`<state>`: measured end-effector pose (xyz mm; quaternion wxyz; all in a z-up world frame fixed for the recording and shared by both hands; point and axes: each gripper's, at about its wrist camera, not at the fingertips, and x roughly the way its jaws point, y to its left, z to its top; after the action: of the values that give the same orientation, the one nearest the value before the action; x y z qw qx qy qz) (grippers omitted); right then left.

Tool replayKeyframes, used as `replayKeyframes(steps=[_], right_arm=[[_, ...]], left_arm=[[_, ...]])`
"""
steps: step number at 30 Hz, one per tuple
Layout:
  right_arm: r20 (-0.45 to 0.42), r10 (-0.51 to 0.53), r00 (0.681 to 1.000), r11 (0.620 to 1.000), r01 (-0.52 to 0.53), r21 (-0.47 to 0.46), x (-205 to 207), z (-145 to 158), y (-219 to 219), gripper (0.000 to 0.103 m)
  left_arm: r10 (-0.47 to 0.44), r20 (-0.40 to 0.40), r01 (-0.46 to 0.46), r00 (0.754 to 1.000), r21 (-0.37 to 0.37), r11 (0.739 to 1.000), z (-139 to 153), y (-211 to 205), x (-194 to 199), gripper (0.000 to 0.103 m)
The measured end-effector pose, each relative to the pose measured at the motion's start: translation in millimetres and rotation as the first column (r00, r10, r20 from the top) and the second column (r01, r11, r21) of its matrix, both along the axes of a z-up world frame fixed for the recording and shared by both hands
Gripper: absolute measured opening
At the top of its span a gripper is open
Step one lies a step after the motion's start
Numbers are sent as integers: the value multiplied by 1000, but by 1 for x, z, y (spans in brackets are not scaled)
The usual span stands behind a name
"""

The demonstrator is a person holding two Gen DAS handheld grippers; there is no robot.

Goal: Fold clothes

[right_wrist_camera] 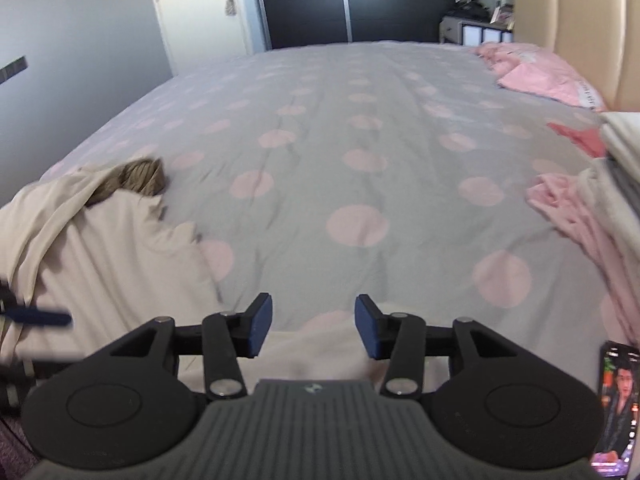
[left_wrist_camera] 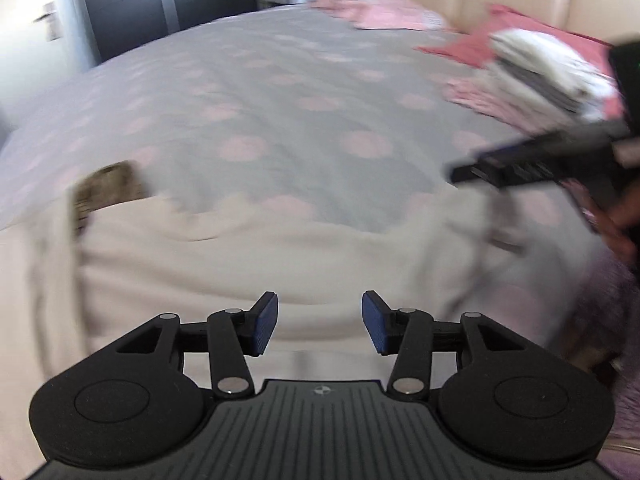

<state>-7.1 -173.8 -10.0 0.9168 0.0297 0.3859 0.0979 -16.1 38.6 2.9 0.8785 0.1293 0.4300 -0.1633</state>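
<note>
A: Where is the cream garment (left_wrist_camera: 224, 256) seen?

B: It is spread at the near edge of the bed (left_wrist_camera: 280, 112), partly crumpled, with a brown fur trim (right_wrist_camera: 140, 178) at its far left corner. It is probably laid flat so that it can be folded.

A: And how are the tools held?

B: The left tool (left_wrist_camera: 319, 326) is held above the cream cloth with its pads apart, and nothing is clamped. The right tool (right_wrist_camera: 314, 328) is also apart and empty (its pads hang over the garment's edge).

A: Is other clothing seen?

B: A folded stack (left_wrist_camera: 548, 68) is kept near the pillows, and a pink garment (right_wrist_camera: 576, 212) lies loose beside it
</note>
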Motion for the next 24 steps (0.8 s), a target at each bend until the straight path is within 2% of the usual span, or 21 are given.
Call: replayKeyframes(steps=[3, 6, 8, 12, 14, 15, 17, 18, 19, 20, 21, 24], right_arm=[[-47, 52, 998, 999, -52, -14, 9, -13, 16, 53], [-76, 90, 993, 996, -90, -7, 17, -24, 30, 60], [-92, 111, 990, 994, -111, 10, 22, -31, 37, 64], [-152, 141, 978, 990, -141, 12, 33, -52, 50, 68], [-164, 145, 976, 989, -146, 5, 35, -56, 52, 68], [-166, 146, 975, 989, -147, 4, 35, -57, 53, 66], [-171, 148, 974, 989, -150, 4, 36, -58, 54, 47], [-173, 149, 974, 989, -151, 3, 36, -59, 54, 29], [-175, 150, 973, 988, -152, 3, 36, -59, 54, 22], [-177, 151, 972, 988, -153, 3, 36, -60, 55, 21], [-179, 153, 972, 988, -155, 2, 37, -61, 55, 18], [-186, 156, 970, 987, -159, 1, 37, -63, 57, 13]], left_arm=[[167, 70, -174, 983, 110, 979, -4, 28, 14, 51], [272, 152, -303, 950, 240, 922, -19, 46, 25, 57], [298, 163, -334, 941, 300, 893, -32, 53, 30, 60], [288, 151, -325, 946, 379, 867, -55, 53, 33, 64], [299, 170, -343, 939, 412, 844, -63, 57, 35, 63], [315, 172, -358, 933, 413, 837, -64, 62, 36, 60], [362, 174, -401, 916, 369, 839, -58, 79, 36, 38], [387, 174, -424, 906, 338, 840, -53, 88, 35, 33], [414, 173, -448, 894, 308, 839, -48, 97, 35, 23], [438, 174, -471, 882, 284, 835, -42, 105, 35, 11], [458, 179, -491, 871, 267, 829, -37, 113, 34, 7], [499, 208, -538, 841, 229, 811, -14, 131, 30, 3]])
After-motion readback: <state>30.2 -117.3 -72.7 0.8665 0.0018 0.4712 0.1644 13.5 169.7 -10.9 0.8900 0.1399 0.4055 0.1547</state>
